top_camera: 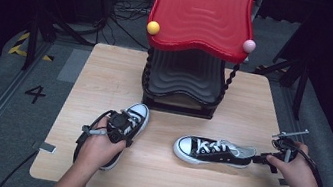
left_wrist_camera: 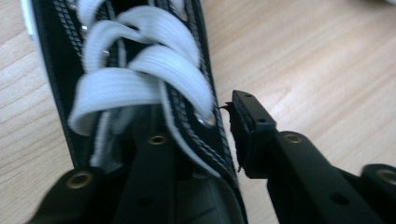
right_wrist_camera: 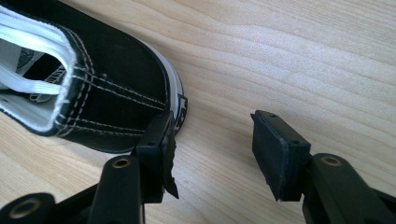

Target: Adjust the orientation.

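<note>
Flanking a red-topped rack (top_camera: 196, 47): left hand-held gripper (left_wrist_camera: 196, 140) parted astride one sneaker's (left_wrist_camera: 140, 93) laced side, right hand-held gripper (right_wrist_camera: 212, 154) agape, empty, beside another sneaker's (right_wrist_camera: 93, 88) heel.

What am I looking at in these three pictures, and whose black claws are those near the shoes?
No robot here: a person sits at a wooden table and holds a tool in each hand, a hand-held gripper with two black jaws. The wide picture comes from a camera above the table. The other two come from small cameras riding on the tools, looking along their jaws.

On the table lie two black-and-white sneakers, and behind them stands a red and black shoe rack.

The left hand-held gripper is over the left sneaker; up close, one jaw sits inside the shoe under the laces, the other outside its side wall. The right hand-held gripper is open just beside the heel of the right sneaker, holding nothing.
</note>
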